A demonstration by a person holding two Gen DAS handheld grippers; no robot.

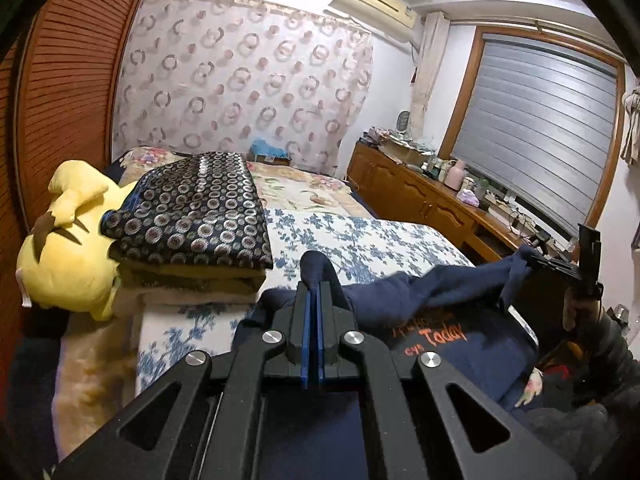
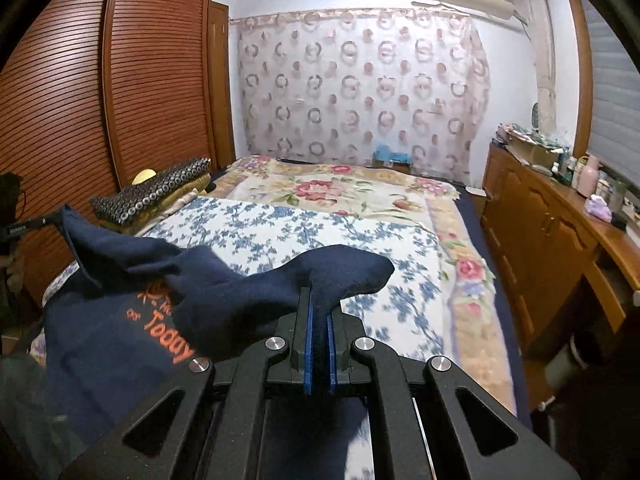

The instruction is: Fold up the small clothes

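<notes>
1. Two hand-held grippers lift a navy sweatshirt (image 1: 452,344) above the near end of a bed (image 2: 320,236) spread with a blue-flowered sheet.
2. The left gripper (image 1: 314,292) is clamped tight on a bunched fold of the navy cloth, which pokes up past its blue pads.
3. The right gripper (image 2: 319,304) likewise pinches a thick wad of the garment between its pads.
4. The fabric sags between the two grips, its orange "Today" lettering facing up.
5. At the left, a stack of folded blankets (image 1: 192,216) lies beside a yellow plush toy (image 1: 68,248).
6. A wooden sideboard (image 2: 548,224) runs along the right wall.
</notes>
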